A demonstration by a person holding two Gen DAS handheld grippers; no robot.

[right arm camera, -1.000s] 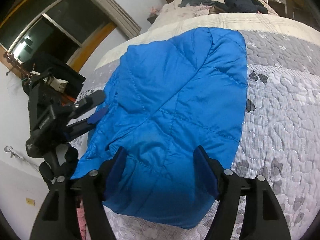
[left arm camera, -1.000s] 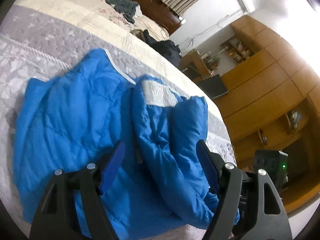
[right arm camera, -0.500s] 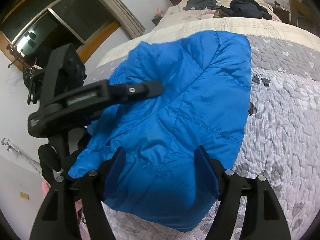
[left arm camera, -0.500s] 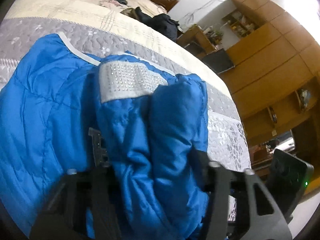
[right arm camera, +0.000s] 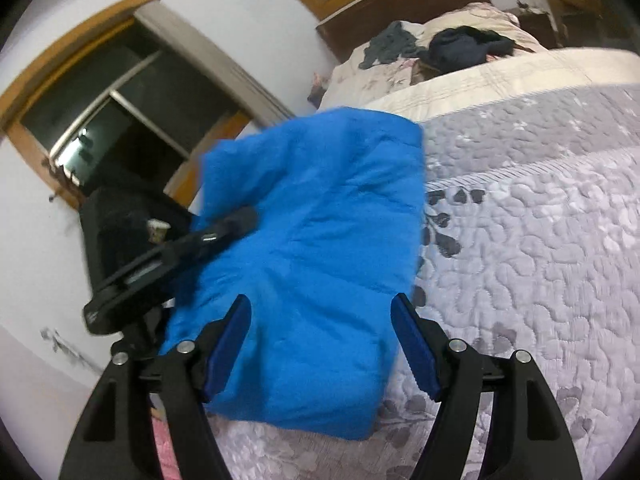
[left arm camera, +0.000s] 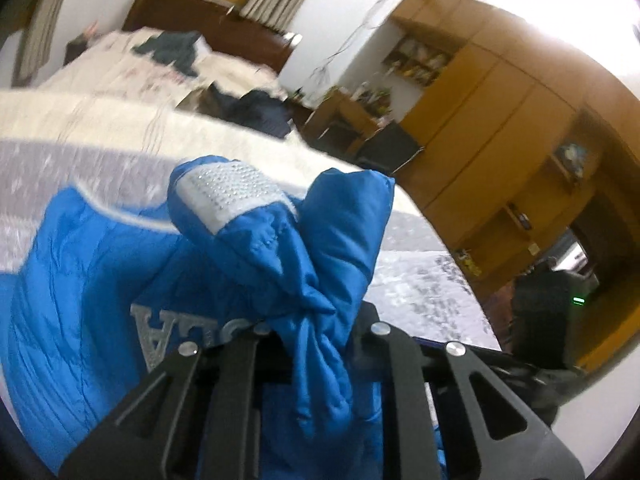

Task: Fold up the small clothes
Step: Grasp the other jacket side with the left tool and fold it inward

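The jacket [right arm camera: 320,248] is lying on the quilt [right arm camera: 540,260] of the bed, its long axis running in the right view from about 6 o'clock, near the camera, up toward 12 o'clock, where its far edge is ending just short of the cream band [right arm camera: 480,84]; the near end is sitting between the fingers of the right gripper [right arm camera: 320,352], whose jaws are standing wide apart with nothing pinched between them; the left gripper [left arm camera: 316,344] is clamping a bunched fold of the jacket [left arm camera: 320,264], its jaws drawn close on the fabric; in the left view the gripped fold is rising toward 12 o'clock, with a silver studded patch [left arm camera: 228,196] at about 11 o'clock of the grip and silver letters [left arm camera: 156,340] at about 9 o'clock; in the right view the left gripper [right arm camera: 236,220] is showing at 9 o'clock, its tip touching the jacket's left edge; compared with half a second ago, the left jaws are now pinching the fold tight, and the fold is standing higher, off the quilt; the jacket's left side is looking lifted and blurred, while the right gripper is keeping the same spread; dark clothes [right arm camera: 460,44] are lying well apart, at 1 o'clock, far up the bed.
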